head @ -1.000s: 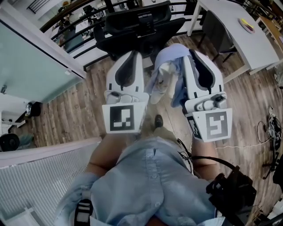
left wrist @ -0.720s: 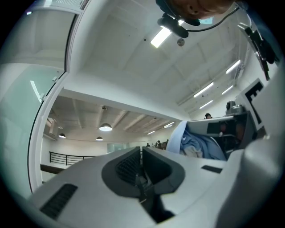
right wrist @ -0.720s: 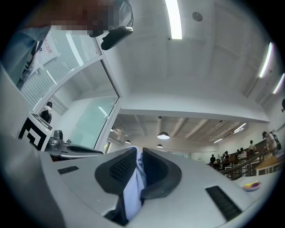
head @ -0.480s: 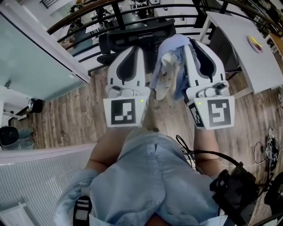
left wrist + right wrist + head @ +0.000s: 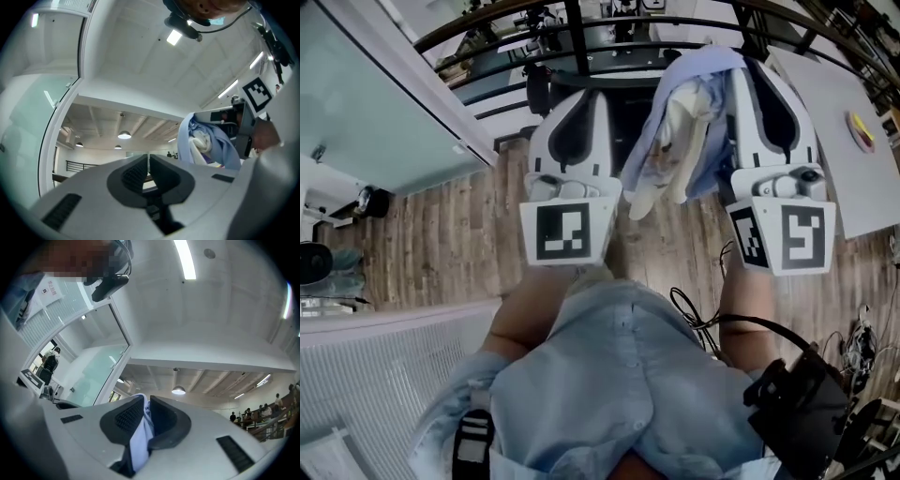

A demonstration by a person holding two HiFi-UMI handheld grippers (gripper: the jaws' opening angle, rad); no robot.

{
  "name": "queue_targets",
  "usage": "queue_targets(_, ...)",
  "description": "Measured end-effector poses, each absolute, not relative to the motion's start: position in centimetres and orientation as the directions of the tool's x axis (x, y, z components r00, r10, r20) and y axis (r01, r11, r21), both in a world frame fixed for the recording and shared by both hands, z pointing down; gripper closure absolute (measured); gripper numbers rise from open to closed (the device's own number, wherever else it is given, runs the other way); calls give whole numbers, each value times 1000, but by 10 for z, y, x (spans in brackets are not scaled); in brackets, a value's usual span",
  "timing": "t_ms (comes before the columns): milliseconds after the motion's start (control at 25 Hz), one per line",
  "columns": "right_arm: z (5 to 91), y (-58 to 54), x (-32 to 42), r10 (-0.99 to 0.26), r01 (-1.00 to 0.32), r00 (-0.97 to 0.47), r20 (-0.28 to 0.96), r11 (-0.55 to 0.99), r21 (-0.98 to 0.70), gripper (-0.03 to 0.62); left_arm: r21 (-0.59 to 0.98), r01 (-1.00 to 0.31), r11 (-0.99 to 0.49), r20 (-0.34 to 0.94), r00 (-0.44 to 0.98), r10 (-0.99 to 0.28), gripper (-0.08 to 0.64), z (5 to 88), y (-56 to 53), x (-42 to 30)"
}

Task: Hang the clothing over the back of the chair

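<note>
A light blue garment with a cream lining hangs bunched from my right gripper, which is raised at the upper right of the head view. In the right gripper view the jaws are shut on a fold of the blue cloth. My left gripper is held up beside it, shut with nothing between its pads; the garment shows to its right. The black chair stands just beyond both grippers and is mostly hidden behind them.
A white table with a small yellow disc is at the right. A glass partition runs along the left, a dark railing at the back. Cables lie on the wood floor.
Both grippers have risen and moved forward toward the chair, carrying the garment with them. The chair now shows far less behind them.
</note>
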State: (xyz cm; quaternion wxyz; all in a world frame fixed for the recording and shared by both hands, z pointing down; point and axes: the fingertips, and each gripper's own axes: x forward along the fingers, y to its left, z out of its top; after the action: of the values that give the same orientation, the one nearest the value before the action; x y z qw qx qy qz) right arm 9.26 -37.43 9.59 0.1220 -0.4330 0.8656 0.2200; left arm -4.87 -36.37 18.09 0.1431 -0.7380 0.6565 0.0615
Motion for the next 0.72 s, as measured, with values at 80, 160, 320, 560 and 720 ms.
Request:
queue_targets(80, 82, -384, 85, -686, -803, -596, -418, 519, 292, 543, -123, -989, -86, -287, 119, -950, 543, 175, -374, -63)
queue_targets(160, 71, -393, 78, -675, -802, -597, -434, 508, 314, 543, -117, -990, -78, -308, 110, -945, 543, 168, -382, -76)
queue_targets(320, 51, -428, 57, -662, -802, -598, -452, 489, 343, 545, -123, -991, -55, -356, 96, -930, 543, 144, -408, -106)
queue_targets(560, 33, -490, 16, -677, -791, -609, -414, 481, 377, 546, -114, -991, -65, -379, 104, -920, 543, 116, -451, -147)
queue_targets(720, 50, -537, -2, -723, -785, -609, -327, 489, 381, 546, -104, -992, -72, -360, 105, -927, 543, 121, -476, -165)
